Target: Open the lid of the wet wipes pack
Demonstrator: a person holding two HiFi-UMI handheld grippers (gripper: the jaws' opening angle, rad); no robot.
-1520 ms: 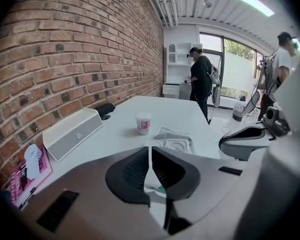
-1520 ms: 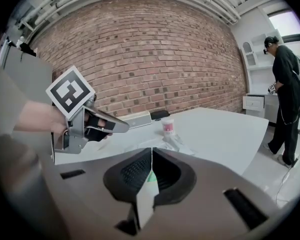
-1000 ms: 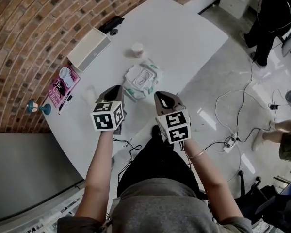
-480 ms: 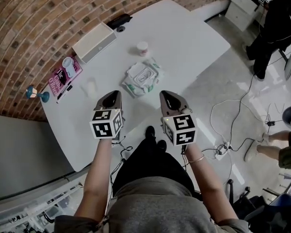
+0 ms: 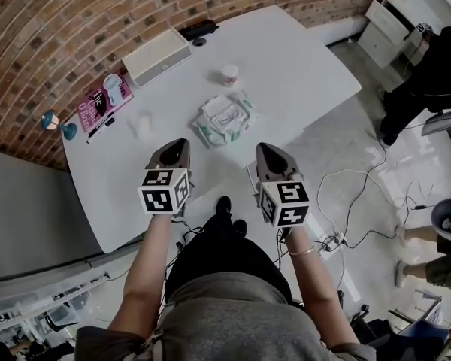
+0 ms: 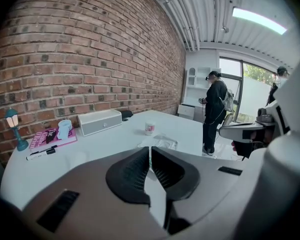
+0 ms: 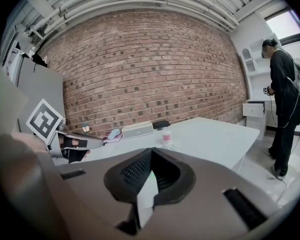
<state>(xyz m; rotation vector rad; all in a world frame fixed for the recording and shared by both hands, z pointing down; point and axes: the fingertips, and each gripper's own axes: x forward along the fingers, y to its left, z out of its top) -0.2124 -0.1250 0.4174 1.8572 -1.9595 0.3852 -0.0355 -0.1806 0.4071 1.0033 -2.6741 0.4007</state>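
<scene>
- The left gripper (image 5: 175, 146), lower left of centre, has its jaws almost pressed together and empty.
- The wet wipes pack (image 5: 225, 119) lies mid-frame on the table (image 5: 301, 66), its long axis seemingly running lower left to upper right.
- It is probably light, soft and slippery, so pinch the stiff lid's edge.
- The right gripper (image 5: 265, 149) is pressed together and empty.

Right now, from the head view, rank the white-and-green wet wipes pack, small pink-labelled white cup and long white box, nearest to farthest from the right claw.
1. White-and-green wet wipes pack: just ahead-left of the right claw.
2. Small pink-labelled white cup: beyond the pack.
3. Long white box: far left, by the brick wall.
</scene>
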